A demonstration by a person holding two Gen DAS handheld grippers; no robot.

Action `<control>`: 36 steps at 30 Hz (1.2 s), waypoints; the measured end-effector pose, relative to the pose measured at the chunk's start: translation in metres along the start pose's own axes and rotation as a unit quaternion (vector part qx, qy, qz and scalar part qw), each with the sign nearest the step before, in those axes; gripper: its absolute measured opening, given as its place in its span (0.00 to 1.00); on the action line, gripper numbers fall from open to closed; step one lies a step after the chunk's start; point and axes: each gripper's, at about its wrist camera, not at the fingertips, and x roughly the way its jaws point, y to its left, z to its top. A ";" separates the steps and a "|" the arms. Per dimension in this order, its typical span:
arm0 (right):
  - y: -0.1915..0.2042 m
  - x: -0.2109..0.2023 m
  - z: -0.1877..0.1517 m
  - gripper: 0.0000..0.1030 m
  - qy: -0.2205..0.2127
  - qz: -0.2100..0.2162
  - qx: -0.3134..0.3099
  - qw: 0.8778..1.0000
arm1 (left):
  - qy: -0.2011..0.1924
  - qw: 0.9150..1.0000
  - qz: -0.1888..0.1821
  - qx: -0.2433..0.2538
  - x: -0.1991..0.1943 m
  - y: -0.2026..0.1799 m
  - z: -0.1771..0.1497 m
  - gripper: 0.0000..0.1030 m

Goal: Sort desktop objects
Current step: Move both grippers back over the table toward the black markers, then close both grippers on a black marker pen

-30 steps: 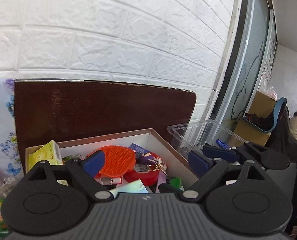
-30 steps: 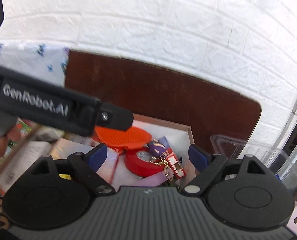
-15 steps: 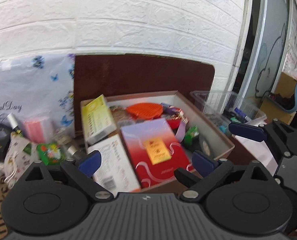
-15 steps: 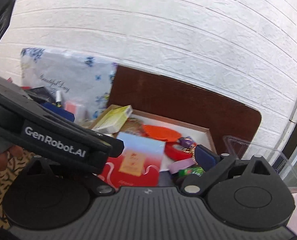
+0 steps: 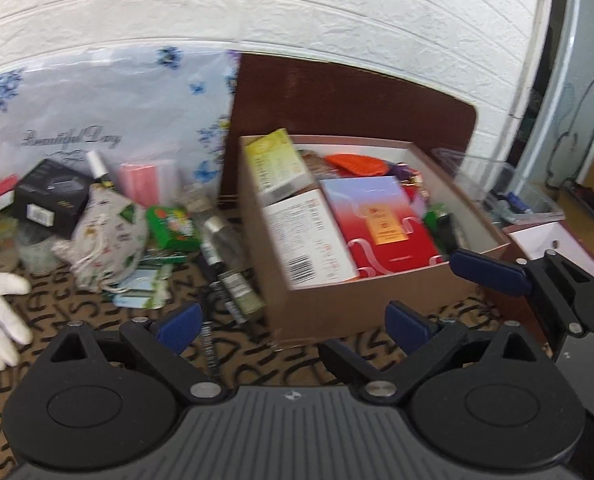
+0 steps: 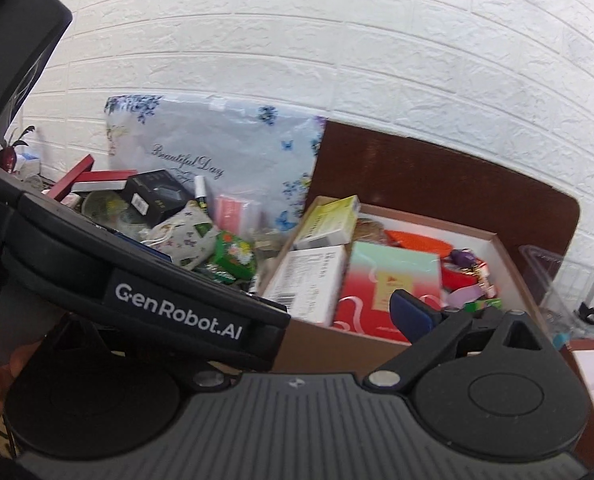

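Grippers hang back, spread and empty — left gripper [image 5: 293, 326], right gripper [image 5: 493, 272] — surveying clutter beside the half-packed cardboard box [image 5: 337, 312].

Brown cardboard box [image 6: 337, 344] filled with packets, red booklet [image 6: 389, 292] inside, left tool [image 6: 169, 300] crossing the foreground
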 end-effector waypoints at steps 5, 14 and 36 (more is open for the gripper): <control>0.035 0.016 -0.005 0.98 0.012 0.034 0.001 0.999 | 0.004 0.999 0.036 -0.008 -0.006 0.027 -0.013 0.97; 0.071 0.044 -0.002 0.98 0.025 0.057 -0.001 0.998 | 0.024 0.997 0.057 -0.052 0.006 0.076 -0.021 0.97; 0.099 0.151 -0.043 0.90 0.108 0.054 -0.024 0.992 | 0.072 0.990 -0.008 -0.120 0.094 0.169 -0.028 0.71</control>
